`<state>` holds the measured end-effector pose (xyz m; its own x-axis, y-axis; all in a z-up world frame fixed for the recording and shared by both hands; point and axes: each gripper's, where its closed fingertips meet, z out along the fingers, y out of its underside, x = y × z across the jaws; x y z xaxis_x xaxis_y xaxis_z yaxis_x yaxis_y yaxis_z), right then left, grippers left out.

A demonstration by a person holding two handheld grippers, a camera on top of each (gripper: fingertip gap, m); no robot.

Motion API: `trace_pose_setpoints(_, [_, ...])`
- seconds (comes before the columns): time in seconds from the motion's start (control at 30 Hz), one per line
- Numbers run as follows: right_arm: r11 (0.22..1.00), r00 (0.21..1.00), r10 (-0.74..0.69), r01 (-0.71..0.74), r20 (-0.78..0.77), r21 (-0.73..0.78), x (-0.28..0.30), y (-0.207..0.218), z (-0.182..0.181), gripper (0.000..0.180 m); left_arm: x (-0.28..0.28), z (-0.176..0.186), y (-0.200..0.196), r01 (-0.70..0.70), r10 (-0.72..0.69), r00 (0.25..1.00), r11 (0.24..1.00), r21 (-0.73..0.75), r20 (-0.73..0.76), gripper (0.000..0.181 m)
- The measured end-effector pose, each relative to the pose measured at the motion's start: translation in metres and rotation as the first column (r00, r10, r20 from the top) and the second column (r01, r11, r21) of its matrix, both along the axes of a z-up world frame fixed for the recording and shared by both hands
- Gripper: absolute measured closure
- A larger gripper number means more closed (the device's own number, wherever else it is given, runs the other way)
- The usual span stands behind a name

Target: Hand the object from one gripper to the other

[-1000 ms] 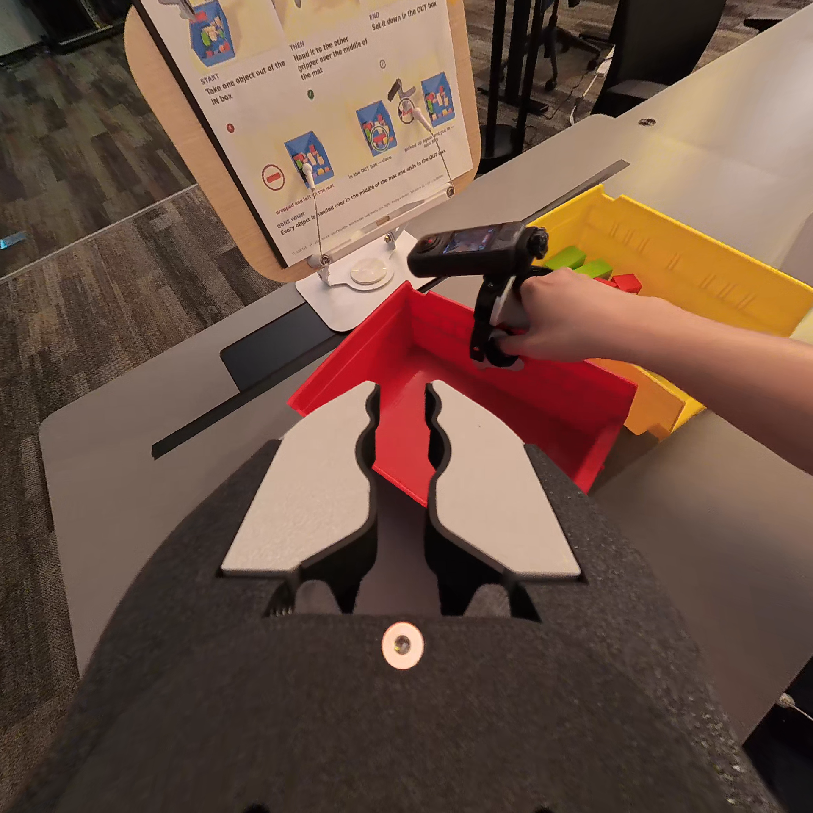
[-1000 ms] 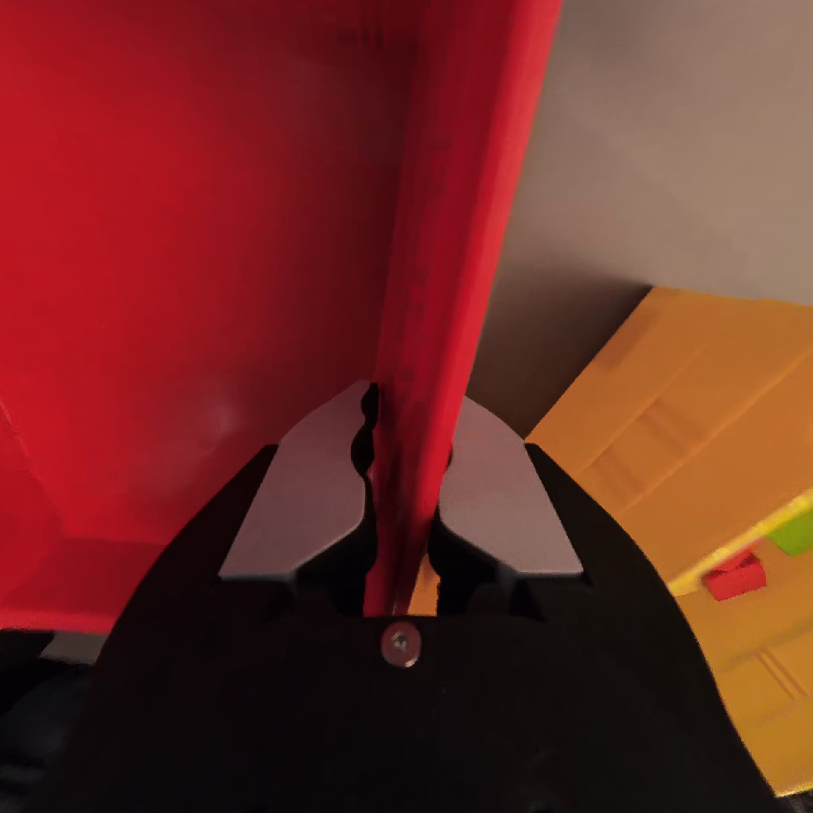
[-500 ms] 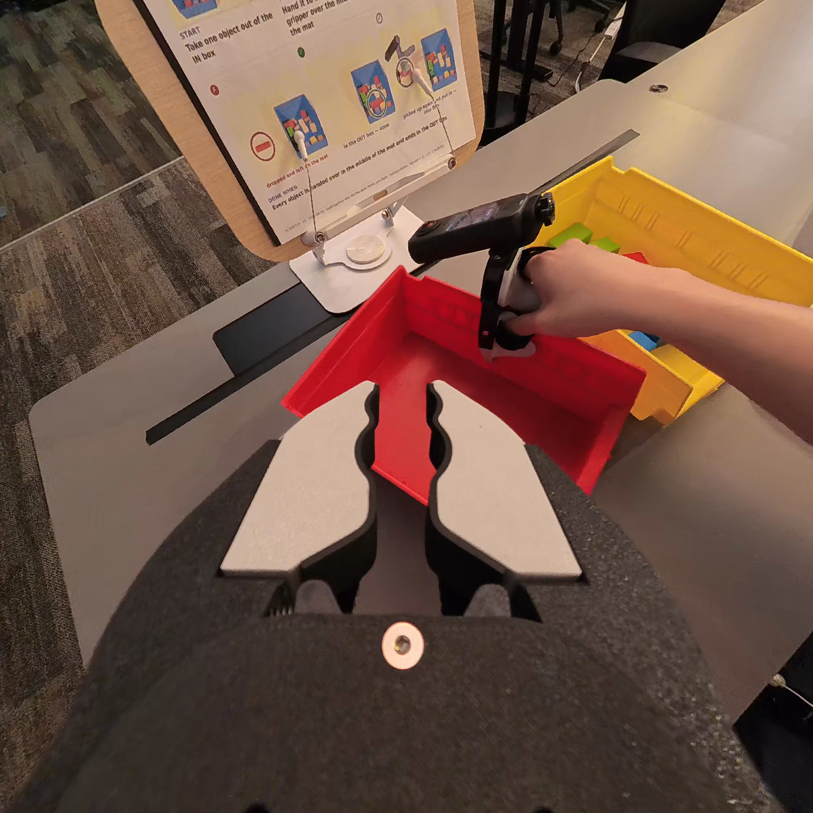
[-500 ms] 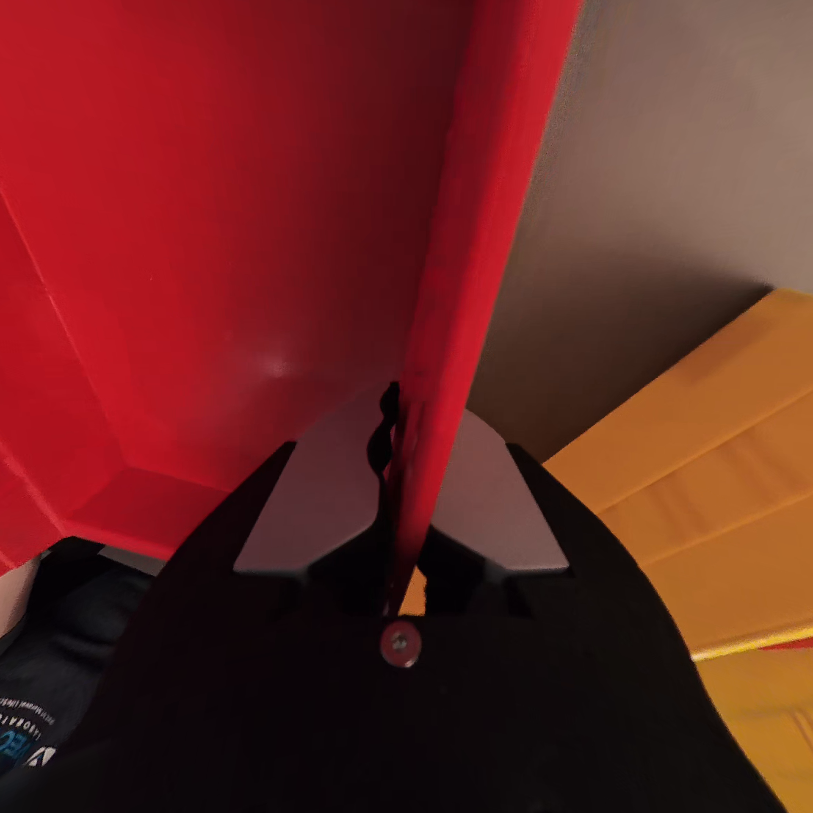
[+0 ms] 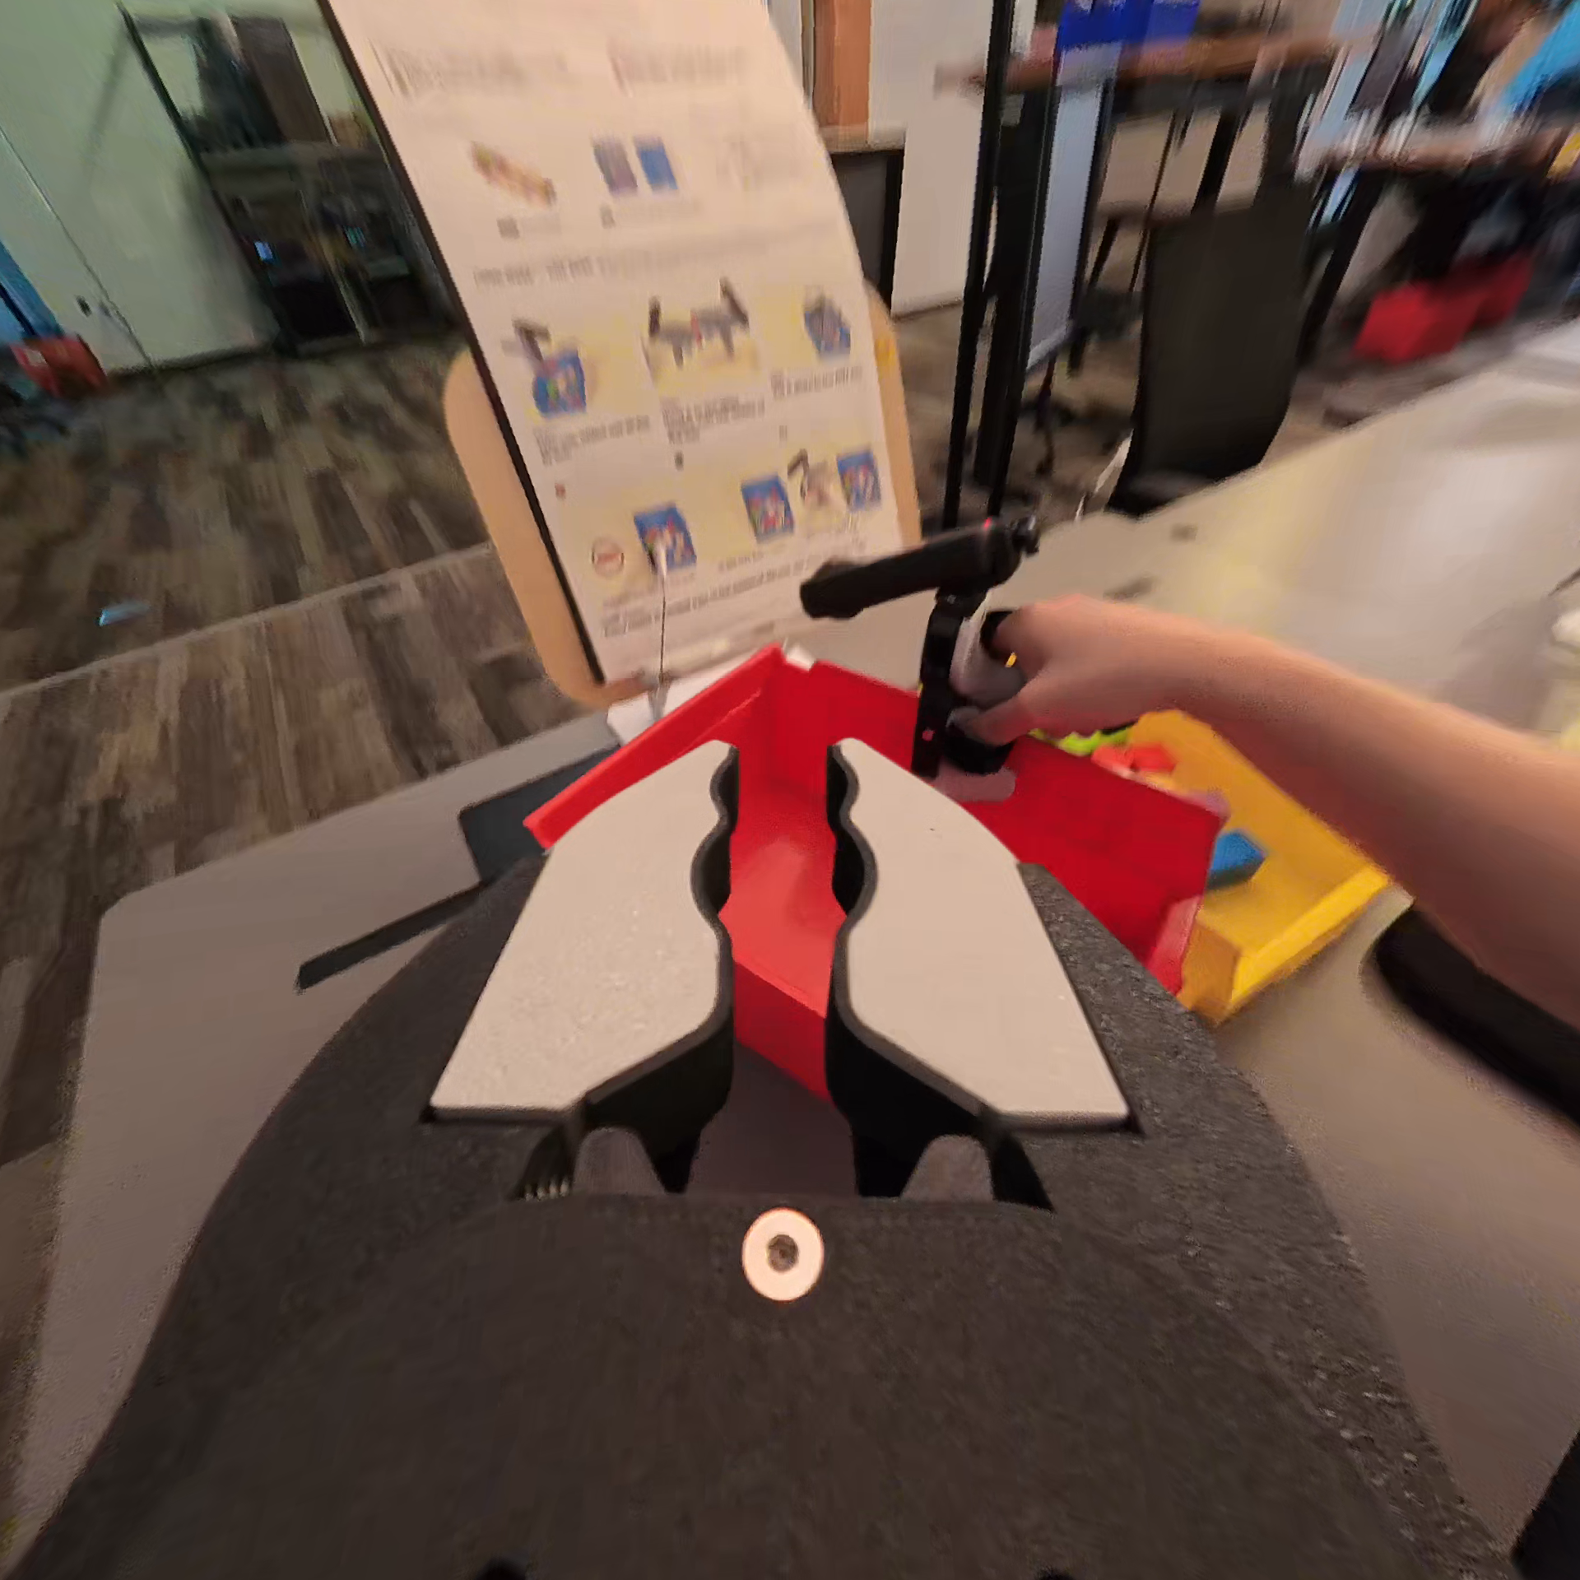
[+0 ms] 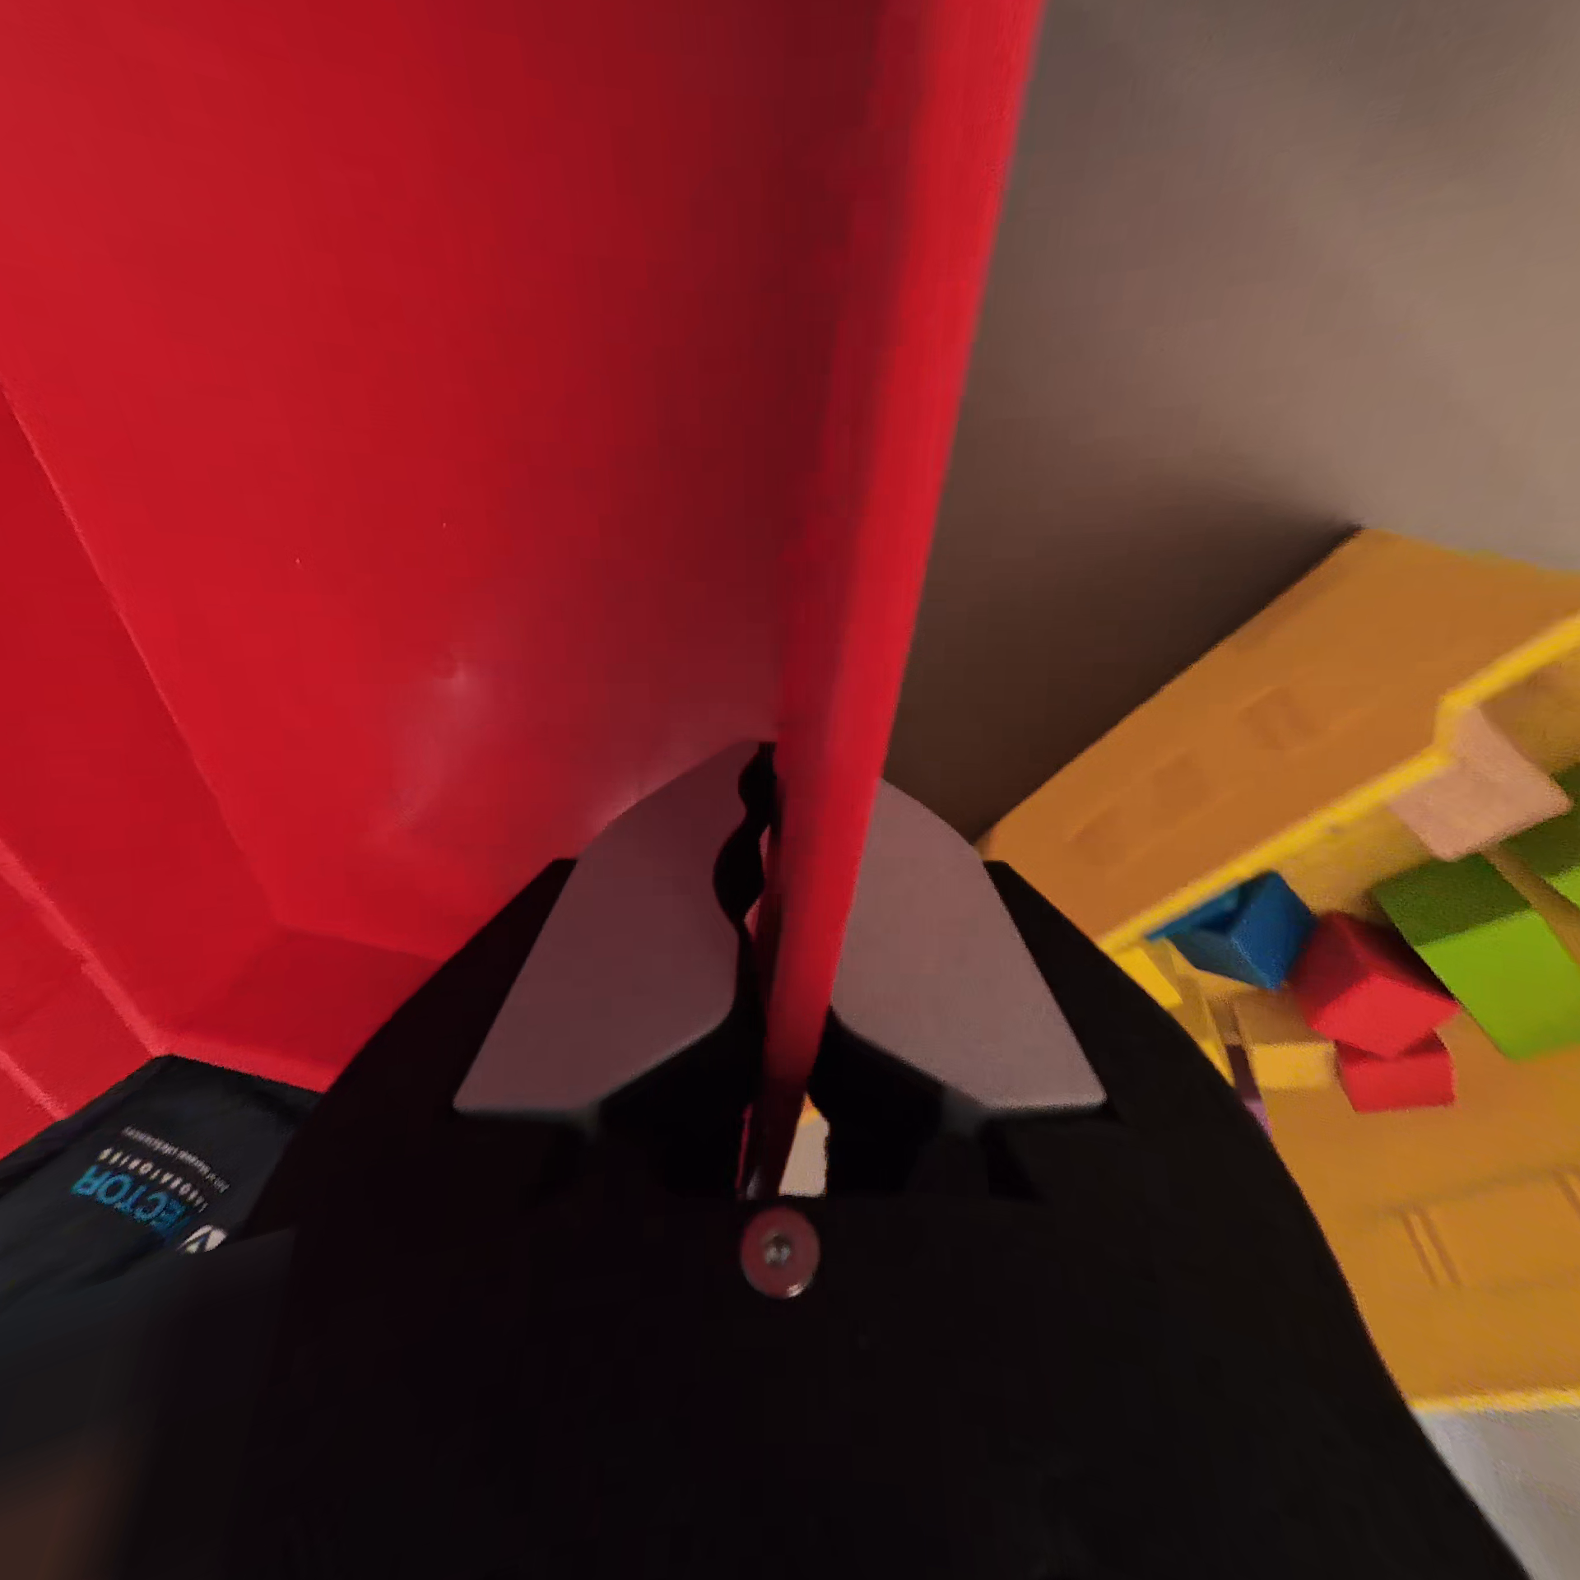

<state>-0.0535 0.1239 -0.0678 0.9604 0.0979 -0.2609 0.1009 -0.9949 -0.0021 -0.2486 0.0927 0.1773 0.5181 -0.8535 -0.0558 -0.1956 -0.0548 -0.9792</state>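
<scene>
Red bin [image 6: 598, 427] wall sits clamped in the right gripper [image 6: 799, 821] — keep that pinch firm, level — left gripper [image 5: 778, 821] gapes, empty.

Red plastic bin [image 5: 1103, 842]: open-topped, nothing visible inside, tilted with one side raised off the table [image 5: 214, 1026]. Its wall is clamped between the right tongs [image 6: 799, 791]. It stands just beside the yellow bin [image 5: 1282, 906].

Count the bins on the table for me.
2. The red bin sits ahead of the left gripper, its wall clamped by the right gripper. The yellow bin is beside it, holding blocks. No others show in either view.
</scene>
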Motion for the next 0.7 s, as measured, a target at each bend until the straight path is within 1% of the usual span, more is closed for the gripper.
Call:
trace_pose_setpoints(0.1, [1.000, 1.000, -0.021, 0.021, 0.015, 0.012, 0.017, -0.002, 0.030, 0.175, -0.012, 0.031, -0.019, 0.035, -0.041, 0.976, 0.999, 0.034, 0.212, 0.163])
trace_pose_setpoints(0.13, [0.999, 0.999, -0.036, 0.035, 0.018, 0.015, 0.025, -0.004, 0.039, 0.175, -0.015, 0.036, -0.024, 0.048, -0.056, 0.968, 0.998, 0.039, 0.245, 0.163])
trace_pose_setpoints(0.2, [0.997, 0.997, -0.076, 0.076, 0.021, 0.026, 0.048, -0.010, 0.056, 0.175, -0.018, 0.038, -0.031, 0.067, -0.075, 0.965, 0.997, 0.039, 0.252, 0.159])
trace_pose_setpoints(0.37, [0.972, 0.974, -0.227, 0.226, 0.011, 0.059, 0.131, -0.048, 0.084, 0.174, -0.005, 0.021, -0.030, 0.100, -0.103, 0.982, 0.995, 0.027, 0.159, 0.152])
trace_pose_setpoints(0.43, [0.951, 0.953, -0.302, 0.301, 0.015, 0.066, 0.172, -0.073, 0.091, 0.173, 0.008, 0.014, -0.026, 0.133, -0.138, 0.984, 0.990, 0.048, 0.115, 0.145])
trace_pose_setpoints(0.53, [0.909, 0.910, -0.414, 0.410, 0.037, 0.075, 0.232, -0.118, 0.095, 0.173, 0.041, -0.003, -0.013, 0.211, -0.218, 0.974, 0.971, 0.110, 0.054, 0.140])
trace_pose_setpoints(0.57, [0.892, 0.892, -0.449, 0.445, 0.044, 0.076, 0.251, -0.134, 0.095, 0.173, 0.053, -0.015, -0.004, 0.220, -0.223, 0.975, 0.971, 0.098, 0.023, 0.140])
trace_pose_setpoints(0.63, [0.860, 0.858, -0.510, 0.505, 0.059, 0.073, 0.285, -0.167, 0.092, 0.174, 0.082, -0.048, 0.012, 0.222, -0.221, 0.973, 0.975, 0.011, -0.066, 0.138])
trace_pose_setpoints(0.7, [0.830, 0.827, -0.557, 0.552, 0.072, 0.075, 0.316, -0.199, 0.089, 0.173, 0.118, -0.083, 0.010, 0.287, -0.297, 0.948, 0.954, -0.090, -0.118, 0.136])
